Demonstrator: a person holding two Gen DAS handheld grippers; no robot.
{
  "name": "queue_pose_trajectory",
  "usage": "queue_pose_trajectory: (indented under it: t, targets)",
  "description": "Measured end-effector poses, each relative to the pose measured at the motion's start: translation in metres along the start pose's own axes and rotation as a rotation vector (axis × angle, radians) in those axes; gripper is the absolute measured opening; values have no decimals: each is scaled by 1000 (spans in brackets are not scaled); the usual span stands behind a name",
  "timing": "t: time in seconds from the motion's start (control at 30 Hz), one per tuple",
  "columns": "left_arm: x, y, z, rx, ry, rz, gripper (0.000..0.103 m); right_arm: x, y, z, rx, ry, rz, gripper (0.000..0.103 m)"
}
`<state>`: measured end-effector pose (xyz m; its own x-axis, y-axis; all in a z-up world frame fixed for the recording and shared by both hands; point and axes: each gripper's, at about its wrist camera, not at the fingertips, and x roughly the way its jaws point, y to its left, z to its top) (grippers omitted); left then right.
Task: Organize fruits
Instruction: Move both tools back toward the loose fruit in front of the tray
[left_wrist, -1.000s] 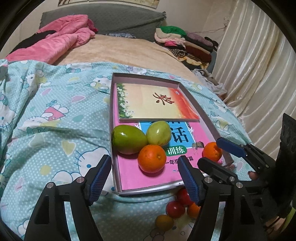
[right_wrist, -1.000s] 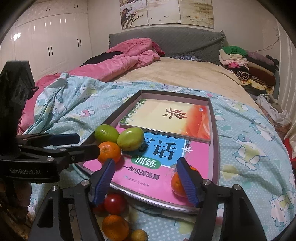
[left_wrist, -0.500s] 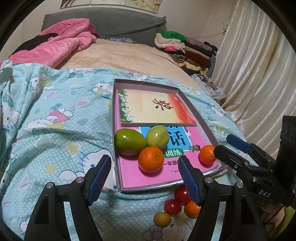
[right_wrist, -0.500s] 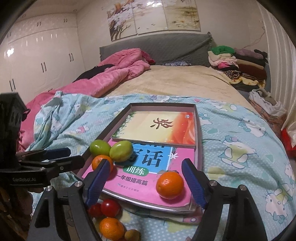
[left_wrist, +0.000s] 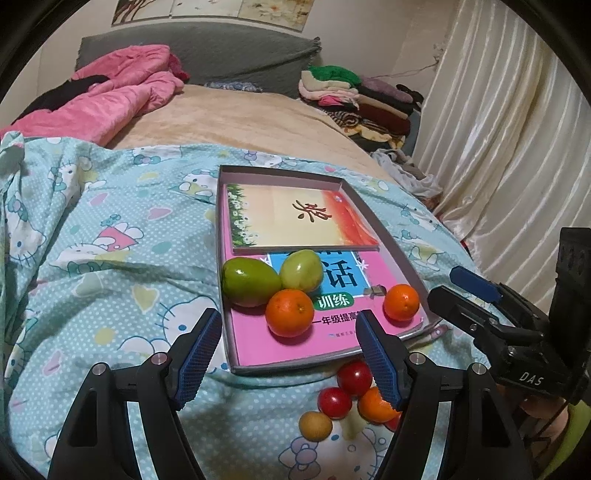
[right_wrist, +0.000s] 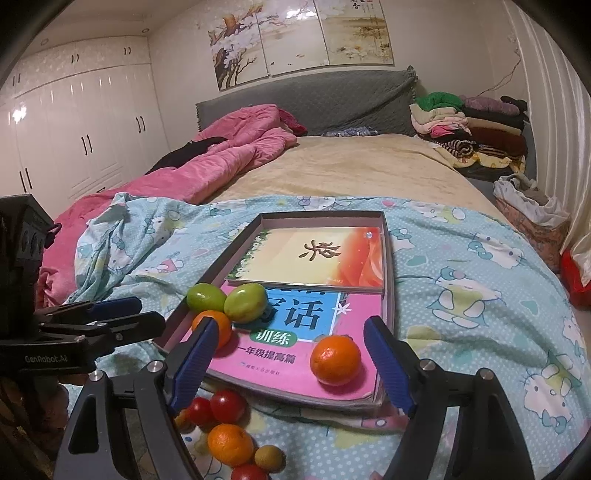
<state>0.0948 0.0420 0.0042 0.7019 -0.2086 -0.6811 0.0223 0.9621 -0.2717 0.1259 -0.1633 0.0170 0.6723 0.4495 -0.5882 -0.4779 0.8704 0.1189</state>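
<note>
A shallow grey tray (left_wrist: 222, 295) with two books lies on the blue cartoon bedspread. Two green fruits (left_wrist: 249, 282) and an orange (left_wrist: 290, 312) sit at its near left. A second orange (right_wrist: 335, 360) rests on the pink book at the near right corner. My right gripper (right_wrist: 291, 322) is open just behind that orange, not touching it. My left gripper (left_wrist: 287, 314) is open too, holding nothing, above the tray's near edge. In front of the tray lie loose cherry tomatoes (left_wrist: 354, 377), an orange (right_wrist: 231, 445) and a small brown fruit (left_wrist: 315, 425).
A pink quilt (right_wrist: 229, 155) is heaped at the far left of the bed. Folded clothes (right_wrist: 469, 129) are stacked at the far right. A curtain (left_wrist: 517, 147) hangs on the right, beside a bag (right_wrist: 532, 214), and white wardrobes (right_wrist: 74, 129) line the left wall.
My right gripper widened, let go of the orange and drew back and up. The orange now lies on the pink book. The left gripper barely moved.
</note>
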Motion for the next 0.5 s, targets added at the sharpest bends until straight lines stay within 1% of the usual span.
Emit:
queue_pose_trajectory:
  t: [0.17, 0.5]
  targets:
    - [-3, -1, -2, -2, 2, 1, 76, -6, 3, -2, 8, -3, 5, 81]
    - [-12, -3, -7, 8, 9, 4, 76, -13, 8, -9, 26, 17, 11, 81]
